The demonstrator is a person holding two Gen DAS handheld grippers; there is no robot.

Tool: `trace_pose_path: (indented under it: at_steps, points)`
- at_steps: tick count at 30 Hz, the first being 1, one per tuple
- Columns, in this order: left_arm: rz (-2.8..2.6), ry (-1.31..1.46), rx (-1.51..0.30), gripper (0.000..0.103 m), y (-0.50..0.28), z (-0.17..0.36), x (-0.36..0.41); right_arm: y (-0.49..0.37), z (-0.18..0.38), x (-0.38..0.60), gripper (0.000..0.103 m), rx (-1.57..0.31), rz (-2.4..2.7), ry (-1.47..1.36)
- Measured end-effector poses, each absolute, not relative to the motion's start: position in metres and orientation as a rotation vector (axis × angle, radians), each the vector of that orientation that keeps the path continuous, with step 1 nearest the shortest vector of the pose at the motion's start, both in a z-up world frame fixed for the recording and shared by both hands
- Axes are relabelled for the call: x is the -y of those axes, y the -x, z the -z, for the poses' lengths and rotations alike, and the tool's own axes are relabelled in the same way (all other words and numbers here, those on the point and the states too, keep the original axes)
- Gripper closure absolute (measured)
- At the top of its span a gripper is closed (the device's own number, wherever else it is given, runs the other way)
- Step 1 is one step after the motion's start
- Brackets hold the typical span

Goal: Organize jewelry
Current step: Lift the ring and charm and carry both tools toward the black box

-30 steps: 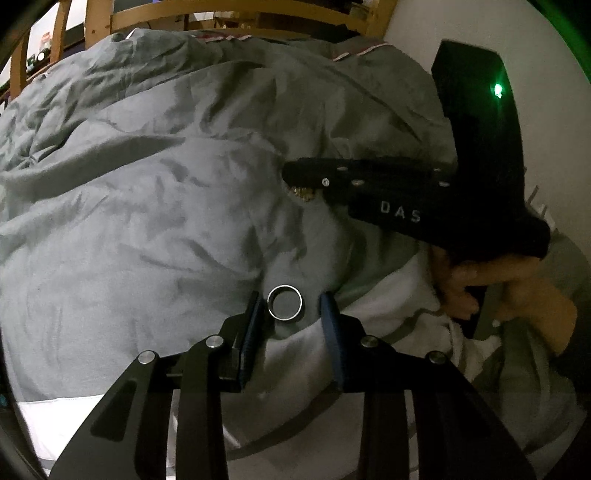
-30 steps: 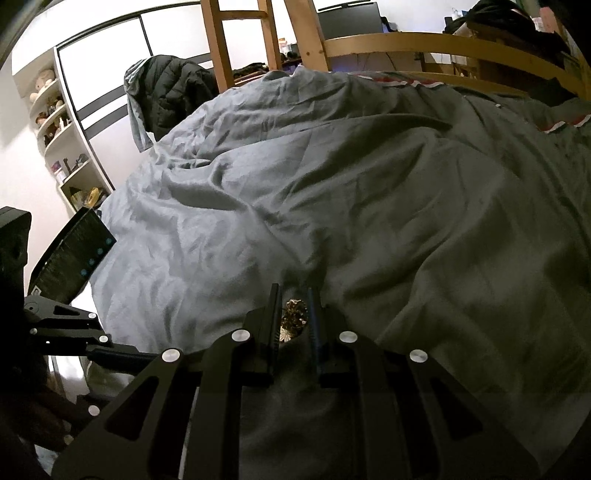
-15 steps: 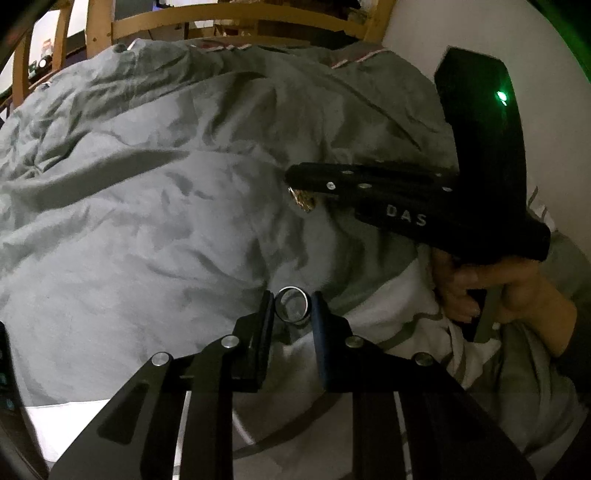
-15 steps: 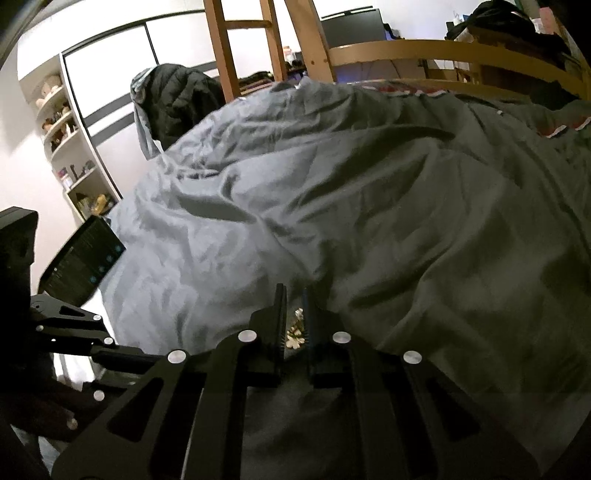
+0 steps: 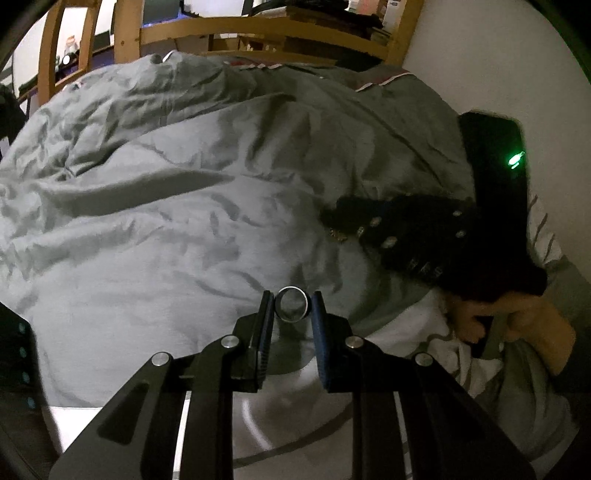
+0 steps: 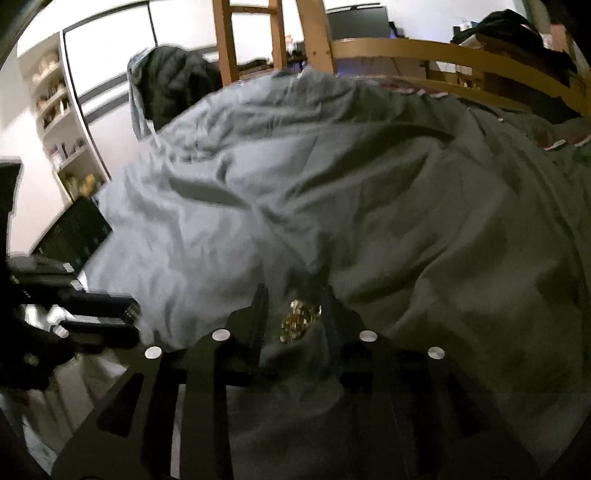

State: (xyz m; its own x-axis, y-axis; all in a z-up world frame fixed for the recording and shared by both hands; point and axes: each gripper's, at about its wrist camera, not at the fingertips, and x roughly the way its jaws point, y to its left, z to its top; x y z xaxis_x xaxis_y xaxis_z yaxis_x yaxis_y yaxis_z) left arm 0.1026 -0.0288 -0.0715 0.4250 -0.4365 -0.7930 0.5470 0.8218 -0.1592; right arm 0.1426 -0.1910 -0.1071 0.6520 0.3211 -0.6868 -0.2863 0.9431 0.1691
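My left gripper (image 5: pixel 291 308) is shut on a silver ring (image 5: pixel 292 309), held upright between its fingertips above the grey duvet (image 5: pixel 166 221). My right gripper (image 6: pixel 295 312) is open, its fingers apart on either side of a small gold piece of jewelry (image 6: pixel 299 319) that lies on the duvet (image 6: pixel 369 203) between them. In the left wrist view the right gripper (image 5: pixel 340 218) reaches in from the right, with the gold piece (image 5: pixel 338 235) just below its tip. The left gripper's body (image 6: pixel 74 306) shows at the left edge of the right wrist view.
A wooden bed rail (image 5: pixel 258 33) runs along the far side. A white sheet (image 5: pixel 295 406) shows under the duvet's near edge. A ladder (image 6: pixel 273 37), a dark jacket (image 6: pixel 173 85), shelves (image 6: pixel 55 110) and a dark screen (image 6: pixel 74 229) stand at the left.
My left gripper closed on the ring and lifted it. My right gripper, shut on the gold piece before, has opened, and the piece now lies on the duvet between its fingers.
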Motion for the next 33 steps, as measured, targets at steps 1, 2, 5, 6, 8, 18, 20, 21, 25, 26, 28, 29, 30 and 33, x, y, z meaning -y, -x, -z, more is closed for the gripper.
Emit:
trace_pose_path:
  at_steps: [1,2,5,6,8,18,20,21,25,26,28,29,30,33]
  points:
    - [0.618,-0.128,-0.943,0.083,-0.102,0.069,0.029,-0.144,0.110,0.189,0.059,-0.803,-0.345,-0.034]
    - [0.620,-0.121,-0.940,0.083,-0.104,0.068,0.027,-0.144,0.113,0.188,0.059,-0.814,-0.346,-0.021]
    - [0.620,-0.110,-0.943,0.083,-0.105,0.068,0.024,-0.145,0.117,0.185,0.070,-0.827,-0.337,0.008]
    - [0.618,-0.110,-0.945,0.083,-0.106,0.069,0.025,-0.145,0.118,0.186,0.078,-0.828,-0.324,0.013]
    - [0.617,-0.116,-0.947,0.083,-0.107,0.069,0.025,-0.147,0.118,0.194,0.086,-0.829,-0.314,-0.023]
    - [0.581,-0.100,-0.921,0.083,-0.108,0.060,0.017,-0.141,0.091,0.216,0.089,-0.746,-0.309,-0.165]
    - [0.577,-0.093,-0.910,0.083,-0.106,0.055,0.015,-0.139,0.084,0.216,0.089,-0.735,-0.302,-0.169]
    - [0.574,-0.090,-0.904,0.083,-0.105,0.052,0.014,-0.137,0.082,0.216,0.089,-0.732,-0.297,-0.167]
    - [0.560,-0.107,-0.887,0.083,-0.100,0.039,0.012,-0.129,0.069,0.209,0.089,-0.740,-0.281,-0.124]
    - [0.554,-0.120,-0.884,0.083,-0.098,0.036,0.013,-0.128,0.067,0.206,0.089,-0.749,-0.278,-0.109]
    - [0.542,-0.144,-0.872,0.083,-0.096,0.029,0.012,-0.123,0.061,0.200,0.089,-0.751,-0.276,-0.083]
    - [0.537,-0.148,-0.871,0.083,-0.096,0.026,0.011,-0.121,0.060,0.199,0.089,-0.754,-0.275,-0.076]
    - [0.531,-0.152,-0.871,0.083,-0.095,0.023,0.010,-0.118,0.057,0.197,0.089,-0.754,-0.273,-0.067]
    - [0.521,-0.162,-0.859,0.083,-0.091,0.013,0.003,-0.111,0.051,0.191,0.089,-0.754,-0.275,-0.044]
